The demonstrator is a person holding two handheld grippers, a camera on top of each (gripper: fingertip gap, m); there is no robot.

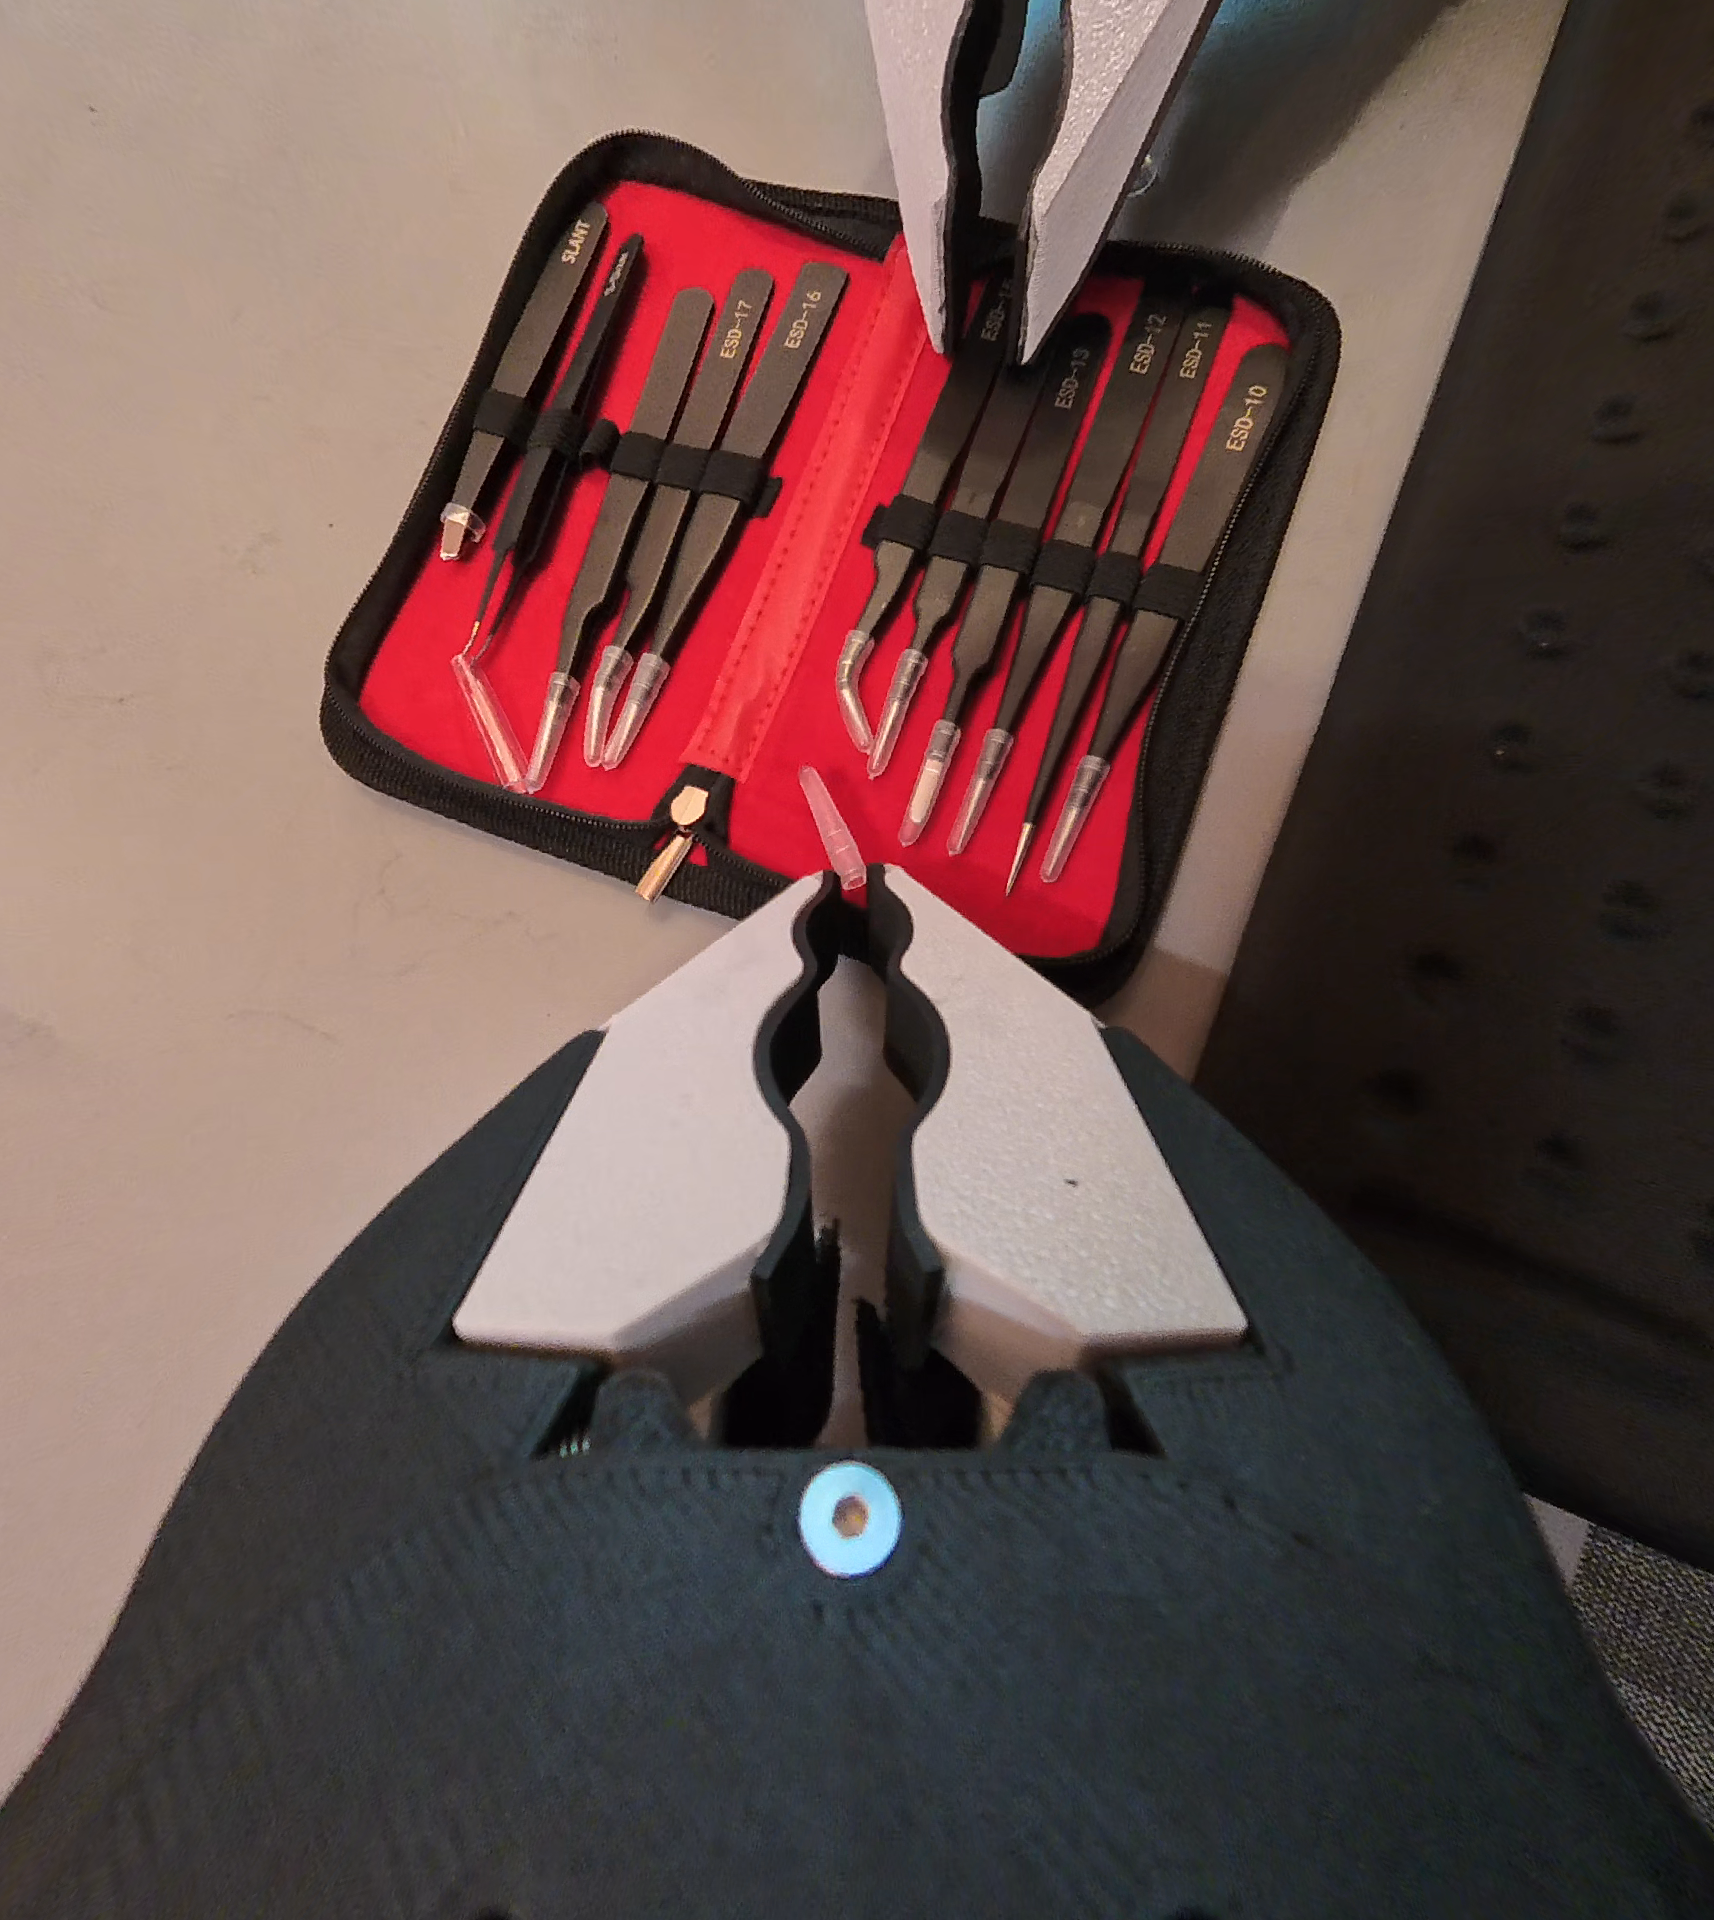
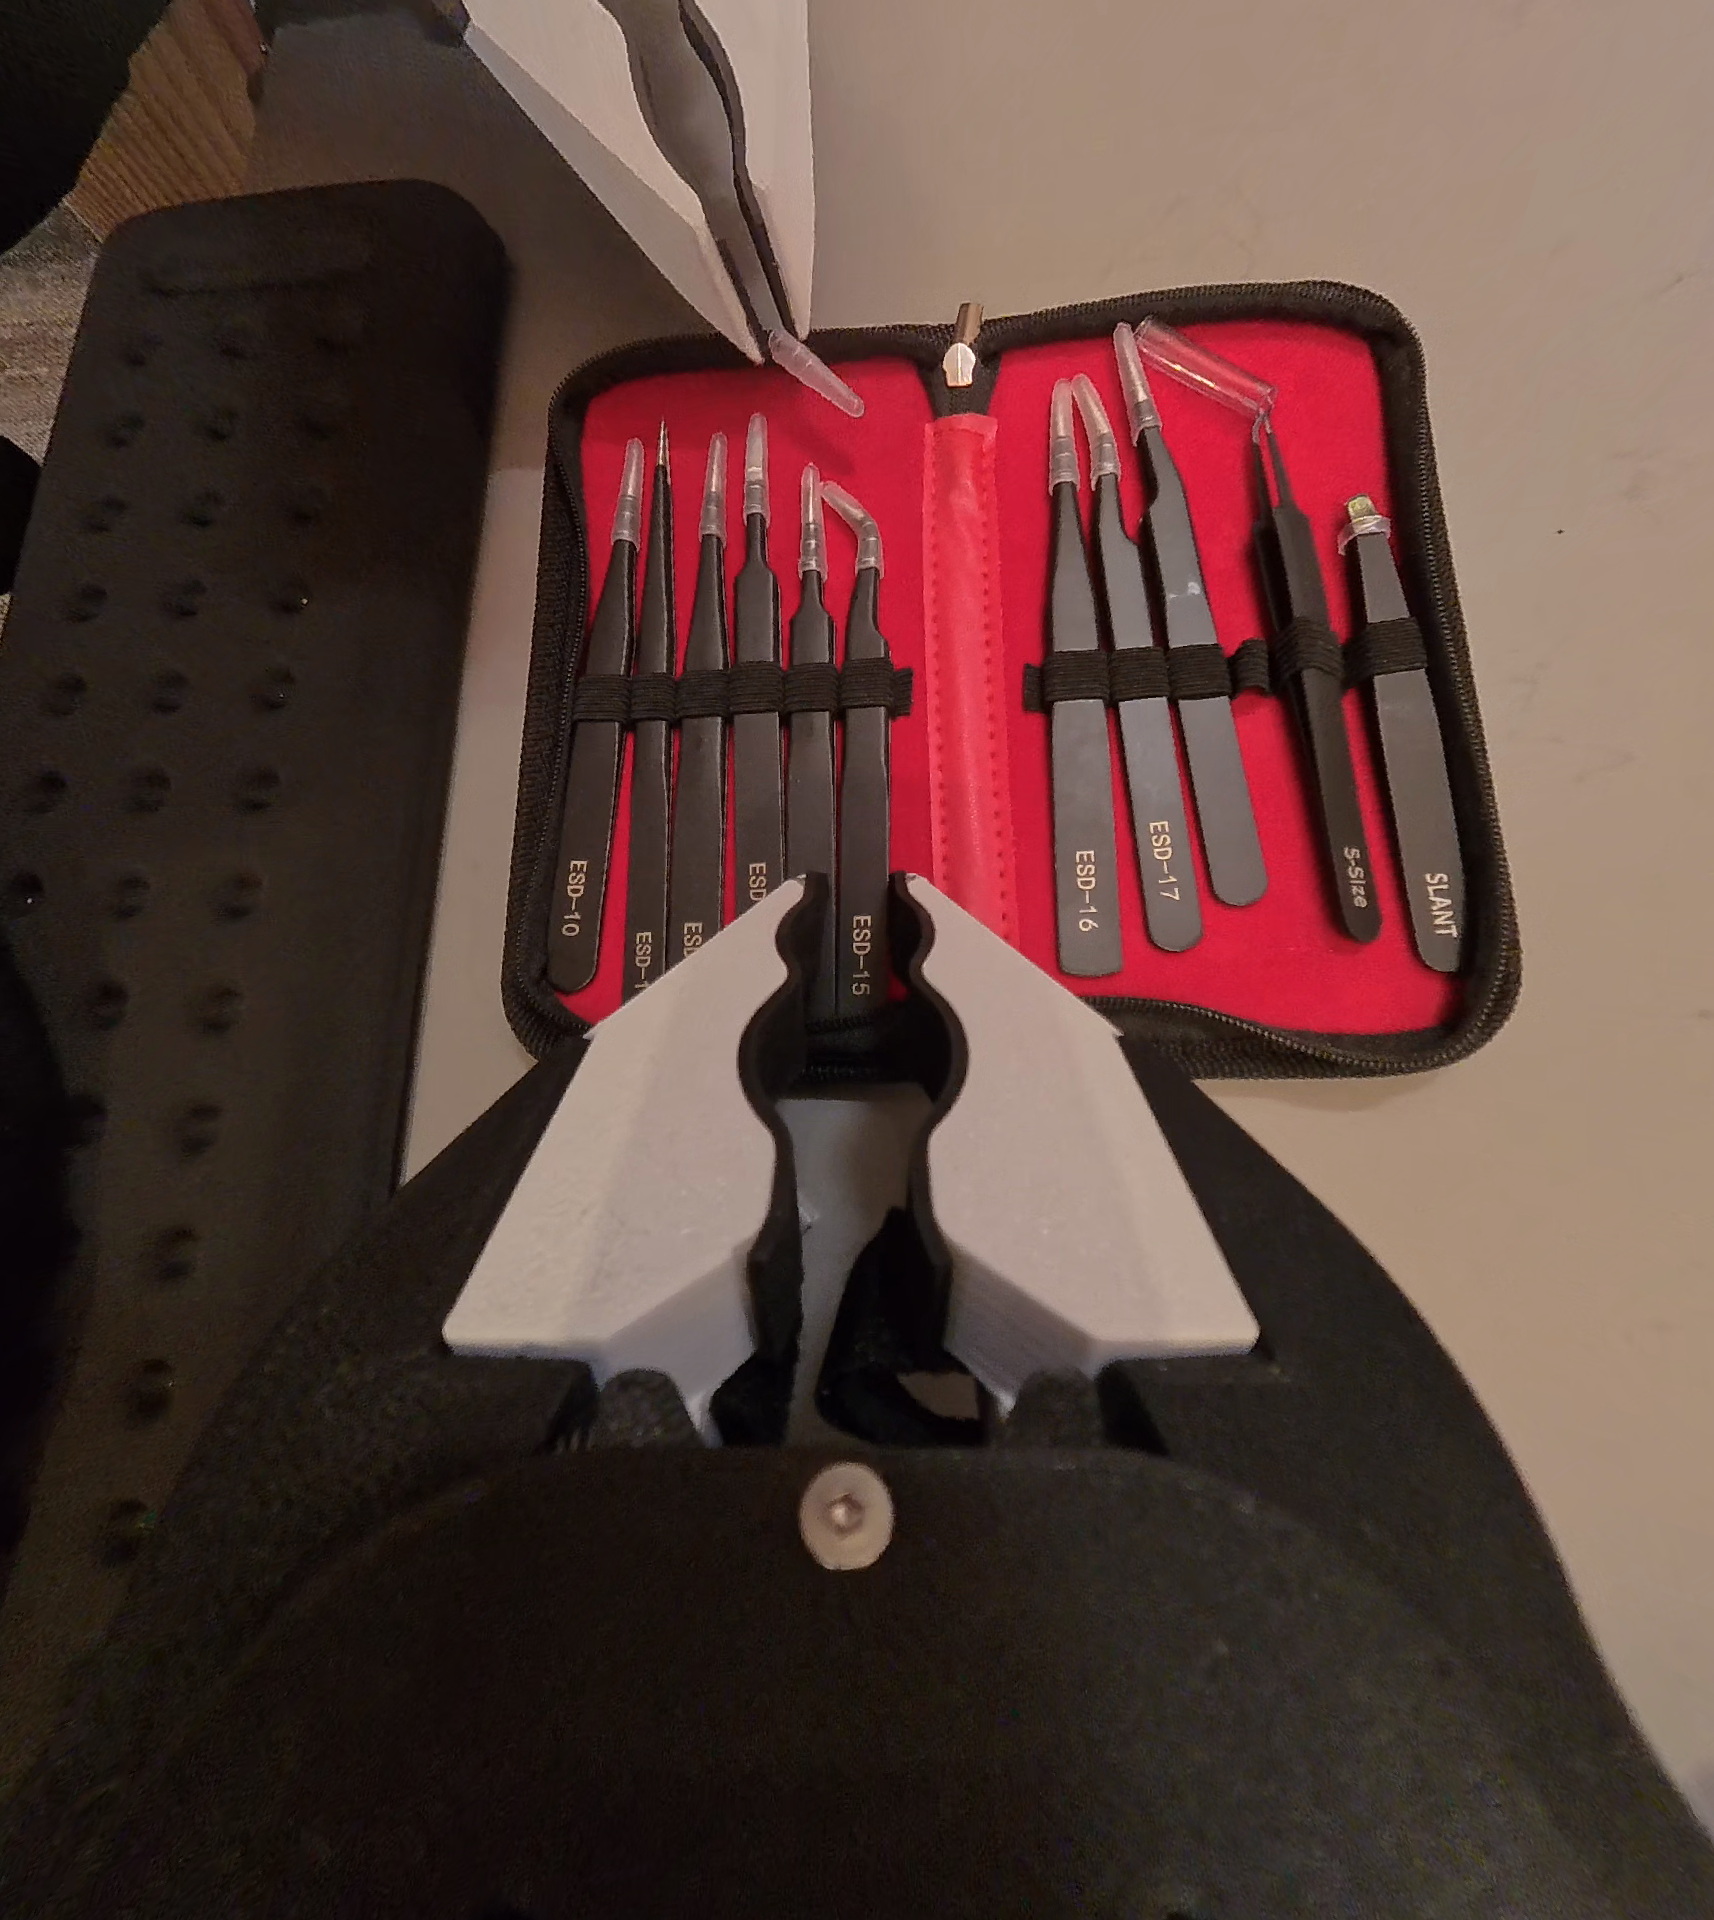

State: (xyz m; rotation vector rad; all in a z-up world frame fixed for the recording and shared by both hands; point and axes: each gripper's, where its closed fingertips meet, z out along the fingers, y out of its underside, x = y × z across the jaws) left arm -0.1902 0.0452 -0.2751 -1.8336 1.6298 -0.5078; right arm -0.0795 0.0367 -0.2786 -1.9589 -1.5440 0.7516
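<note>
The left gripper [image 1: 848, 883] had its jaws nearly shut, pinching a clear tip cap [image 1: 829, 823] over the near edge of the open red case [image 1: 1092, 914]. The right gripper [image 2: 851, 894], jaws slightly apart, straddled a black tweezer's [image 2: 863, 790] handle at the case's opposite edge, gripping nothing. The small, slick cap might have slipped free; a bare-tipped tweezer [image 1: 1024, 831] lay just beside it.

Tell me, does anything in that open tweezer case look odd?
Yes. One tweezer has a bare tip; its neighbours wear clear caps. The left gripper pinches a loose clear cap, and another cap hangs askew.
</note>
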